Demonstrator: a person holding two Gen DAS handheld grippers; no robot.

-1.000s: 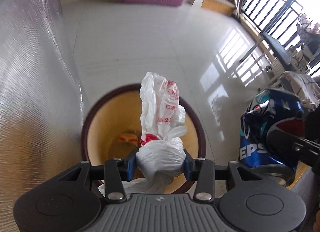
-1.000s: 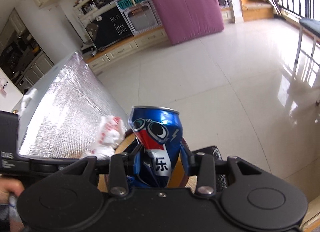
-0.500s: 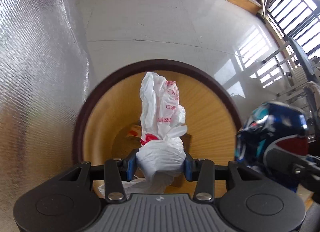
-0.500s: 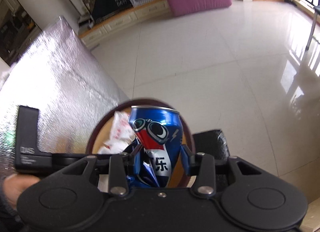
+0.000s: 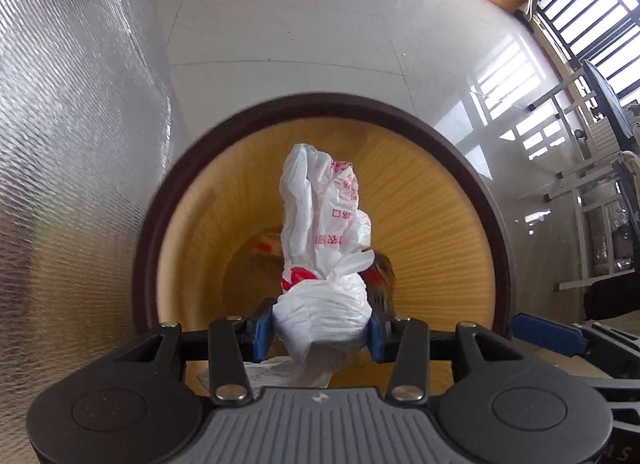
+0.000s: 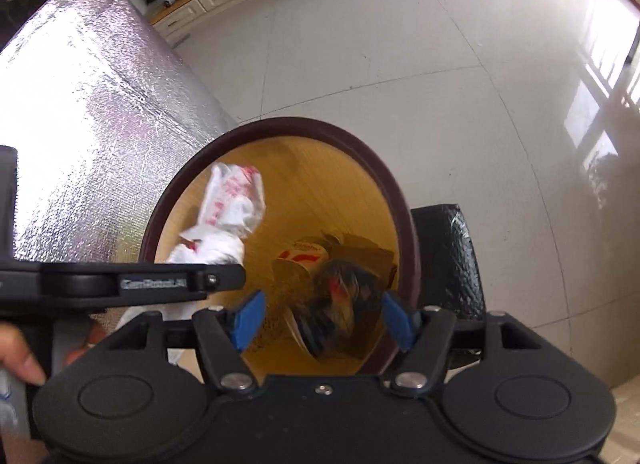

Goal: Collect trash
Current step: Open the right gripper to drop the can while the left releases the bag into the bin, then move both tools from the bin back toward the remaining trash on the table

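- Your landmark is a round trash bin (image 5: 472,184) with a dark brown rim and a yellow-tan inner wall, standing on a glossy white tiled floor (image 6: 440,44).
- Your left gripper (image 5: 320,330) points steeply down over the bin's mouth. Its jaws are partway closed and pinch a knotted white plastic bag (image 5: 320,224) with red print; the blue pads press on both sides of the bag's bundled part.
- The bag's loose end sticks out beyond the jaws, over the inside of the bin.
- Your right gripper (image 6: 322,318) also points down over the bin, near the side of its rim closest to you. Its jaws are opening, and the blue pads touch nothing.
- A drink can (image 6: 340,304) is below those jaws, inside the bin, blurred and clear of both pads.
- At the bottom of the bin, beside the can, lie a crumpled paper cup (image 6: 304,256) with red markings and a piece of brown cardboard (image 6: 368,256).
- A silver, foil-textured surface (image 6: 80,124) stands against the bin's left side.
- A black bag-like object (image 6: 452,256) sits just beside the bin's right side.
- A person's hand (image 6: 20,356) holds the left gripper's handle, to the left of the bin.
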